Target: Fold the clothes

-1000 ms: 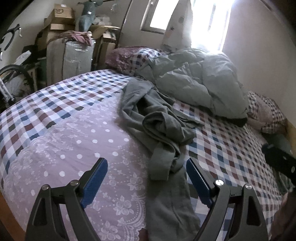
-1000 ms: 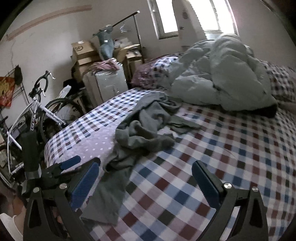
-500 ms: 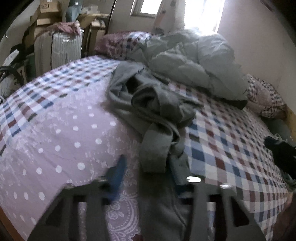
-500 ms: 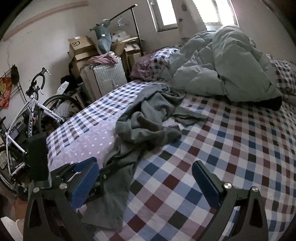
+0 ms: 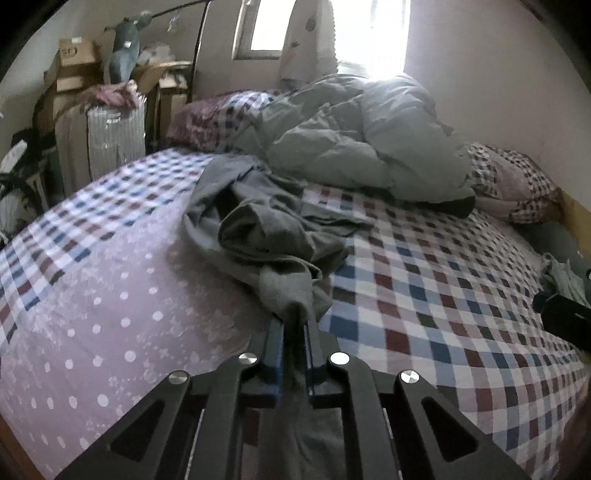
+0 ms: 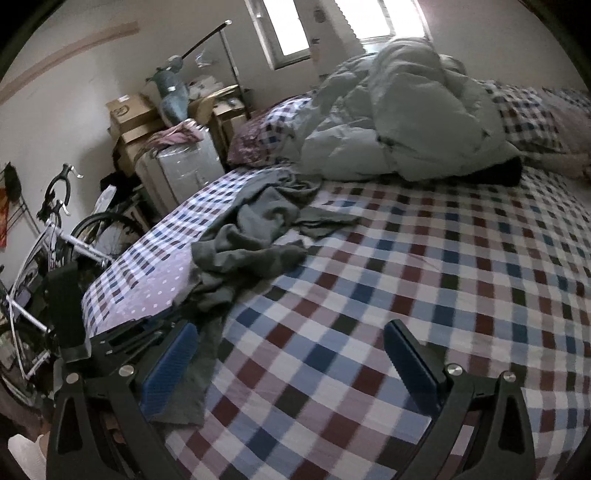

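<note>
No brand, label or writing is reading clearly. A round printed mark is showing on the side of one cardboard box [image 6: 127,110] in the stack by the far wall, but it is too small to make out.

The left gripper [image 5: 294,325] is closing its blue pads on a bunched end of the grey garment [image 5: 266,229]; a fold of the cloth is sitting between the jaws and the pads are pressing on it. A second ago the same jaws were standing wide apart over that end of the garment, so the grip is new. The right gripper [image 6: 291,354] is standing wide, with nothing between its fingers, hovering over bare checked sheet, as it was a second ago. Its left pad is lying just beside the loose lower edge of the garment.

The garment is lying crumpled near the middle of the bed [image 5: 443,295], running from the gripped end up toward the quilt [image 5: 362,147]. The bed is wearing a checked sheet in blue, red and white, with a pink dotted and lace-patterned panel at its near left side. The pale quilt is heaped at the head, with checked pillows [image 5: 513,181] beside it.

Beyond the bed, a wrapped suitcase [image 6: 181,170], the stacked boxes and a bicycle [image 6: 55,236] are crowding the wall. Bright daylight is coming through the window [image 5: 262,26].
</note>
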